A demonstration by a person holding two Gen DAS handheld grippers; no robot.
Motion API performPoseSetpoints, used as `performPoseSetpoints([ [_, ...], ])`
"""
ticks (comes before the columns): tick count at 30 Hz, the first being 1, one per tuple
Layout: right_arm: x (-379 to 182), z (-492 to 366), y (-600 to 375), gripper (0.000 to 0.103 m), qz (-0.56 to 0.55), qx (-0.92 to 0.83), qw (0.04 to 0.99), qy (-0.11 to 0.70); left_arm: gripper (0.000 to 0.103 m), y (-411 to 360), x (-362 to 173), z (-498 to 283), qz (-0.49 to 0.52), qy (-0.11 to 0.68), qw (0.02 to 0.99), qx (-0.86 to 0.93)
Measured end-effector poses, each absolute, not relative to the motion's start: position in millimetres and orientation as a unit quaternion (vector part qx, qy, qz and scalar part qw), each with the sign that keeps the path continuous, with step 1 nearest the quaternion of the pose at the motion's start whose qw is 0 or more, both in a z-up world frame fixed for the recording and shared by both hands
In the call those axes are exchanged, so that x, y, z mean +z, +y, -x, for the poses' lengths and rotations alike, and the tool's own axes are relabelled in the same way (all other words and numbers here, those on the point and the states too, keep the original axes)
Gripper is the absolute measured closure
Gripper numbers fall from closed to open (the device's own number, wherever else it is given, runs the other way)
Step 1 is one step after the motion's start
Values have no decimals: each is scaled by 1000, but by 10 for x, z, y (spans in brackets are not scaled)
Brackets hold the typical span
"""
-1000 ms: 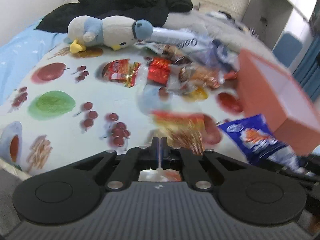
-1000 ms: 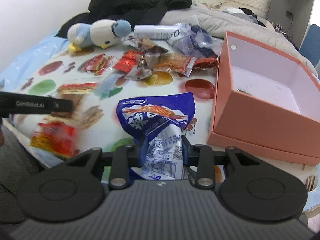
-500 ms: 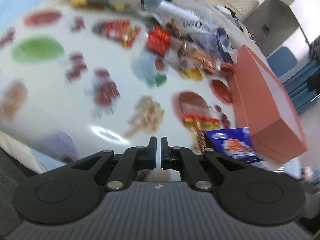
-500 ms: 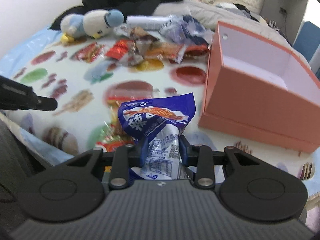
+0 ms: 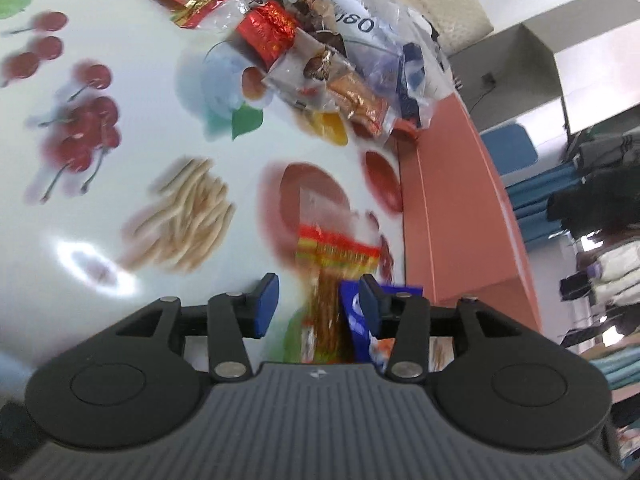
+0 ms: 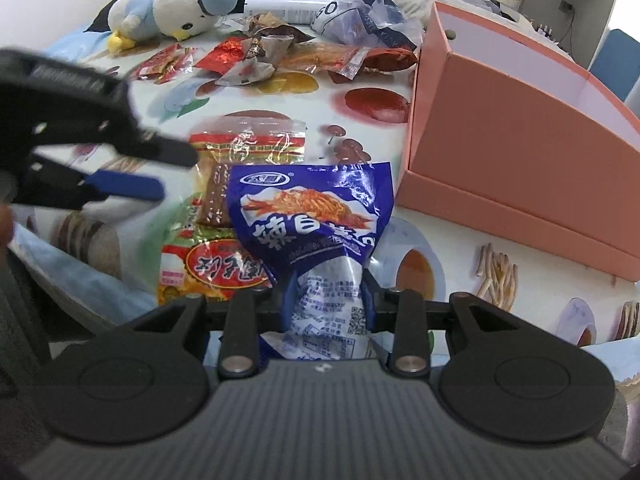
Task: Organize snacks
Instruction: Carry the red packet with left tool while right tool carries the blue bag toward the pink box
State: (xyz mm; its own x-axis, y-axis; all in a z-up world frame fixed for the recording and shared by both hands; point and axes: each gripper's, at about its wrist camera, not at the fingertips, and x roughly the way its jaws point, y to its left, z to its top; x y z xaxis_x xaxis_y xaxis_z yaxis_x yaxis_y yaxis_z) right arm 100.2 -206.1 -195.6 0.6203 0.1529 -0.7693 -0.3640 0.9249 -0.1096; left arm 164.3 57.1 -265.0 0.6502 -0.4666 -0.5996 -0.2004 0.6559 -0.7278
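Open pink box (image 6: pixel 516 128) on a fruit-print bed sheet (image 6: pixel 304 100), inside hidden, right gripper (image 6: pixel 326 304) jaws clenched on a blue snack bag (image 6: pixel 316 216) just beside the box, left gripper (image 5: pixel 316 304) jaws opening, released above a red-and-yellow snack packet (image 6: pixel 224 224), more snacks (image 6: pixel 304 52) heaped beyond, beside a stuffed penguin (image 6: pixel 172 12).

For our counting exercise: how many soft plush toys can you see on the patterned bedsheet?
1. A blue-and-white plush penguin lies on its side at the far end of the fruit-print sheet, beside the pile of loose snack packets. Another could be hidden under the dark clothing behind it.
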Motion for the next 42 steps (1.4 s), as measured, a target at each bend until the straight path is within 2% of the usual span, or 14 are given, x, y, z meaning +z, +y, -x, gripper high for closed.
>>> performPoseSetpoints([
  [10,-1963,-1019,-2089,67,118,150,891,413,55,587,-2859,-1915,477,397,772,-139],
  [14,-1965,-1017,-2111,67,111,151,891,413,55,617,-2984,-1875,542,383,729,-165],
  [19,-1965,-1023,-2164,67,89,152,893,415,59,601,-3043,-1844,583,366,701,-186],
  [24,-1936,-1042,-2373,68,3,145,895,422,61,550,-3002,-1854,560,379,715,-177],
  [35,-1720,-974,-2621,69,-55,92,909,404,66,447,-2961,-1855,516,401,736,-178],
  [38,-1672,-941,-2679,69,-56,77,912,398,71,373,-2919,-1881,482,418,751,-171],
  [42,-1697,-961,-2686,69,-46,68,911,404,84,267,-2873,-1886,443,435,766,-166],
])
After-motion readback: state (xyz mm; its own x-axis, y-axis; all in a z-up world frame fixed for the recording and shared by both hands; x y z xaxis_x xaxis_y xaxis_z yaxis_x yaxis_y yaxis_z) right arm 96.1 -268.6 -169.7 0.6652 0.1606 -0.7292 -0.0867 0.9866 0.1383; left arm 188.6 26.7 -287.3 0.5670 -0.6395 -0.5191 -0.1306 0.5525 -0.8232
